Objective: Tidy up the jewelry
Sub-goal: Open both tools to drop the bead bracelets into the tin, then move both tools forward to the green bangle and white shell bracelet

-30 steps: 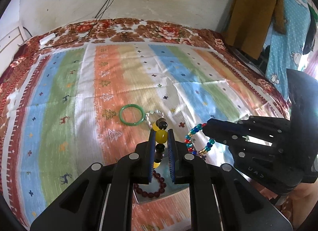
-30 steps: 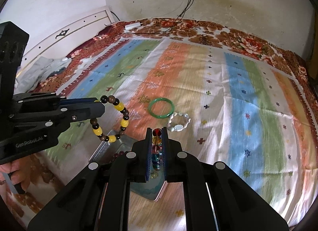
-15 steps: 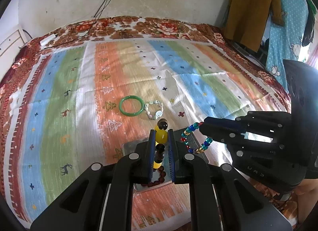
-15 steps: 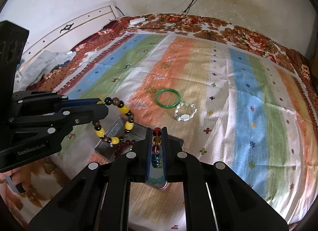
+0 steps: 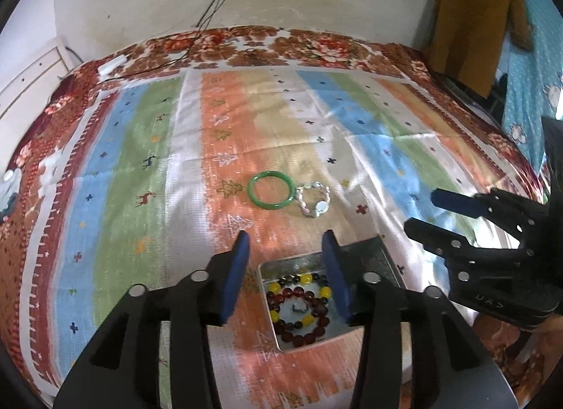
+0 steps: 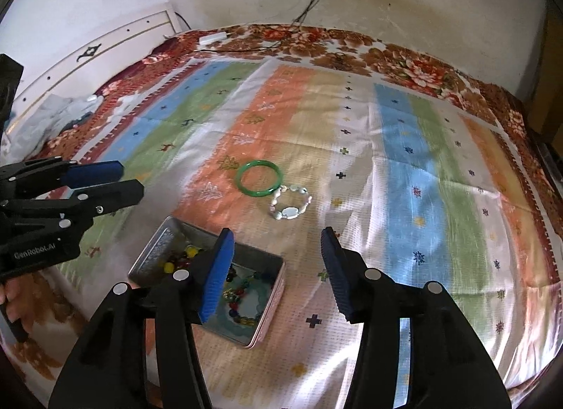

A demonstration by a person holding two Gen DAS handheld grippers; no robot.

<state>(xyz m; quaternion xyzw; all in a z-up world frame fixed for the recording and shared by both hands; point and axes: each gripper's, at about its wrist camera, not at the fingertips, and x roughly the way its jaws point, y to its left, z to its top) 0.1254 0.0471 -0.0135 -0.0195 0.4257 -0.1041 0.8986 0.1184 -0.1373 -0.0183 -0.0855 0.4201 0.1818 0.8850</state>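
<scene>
Both the left tool [image 5: 285, 238] and right tool [image 6: 276, 236] gape wide, holding nothing, above the metal tin [image 6: 160, 243] of beaded bracelets [image 5: 299, 307]; the green bangle [image 5: 270, 191] lies on the bed [image 5: 140, 163].

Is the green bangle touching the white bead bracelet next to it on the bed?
Touching. In the right wrist view, the green bangle meets the white bead bracelet at its lower right edge, with no cloth visible between them.

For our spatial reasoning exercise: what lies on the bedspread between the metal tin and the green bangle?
Nothing: in both wrist views only bare striped bedspread separates the tin from the green bangle. The pale bead bracelet lies beside the bangle.
</scene>
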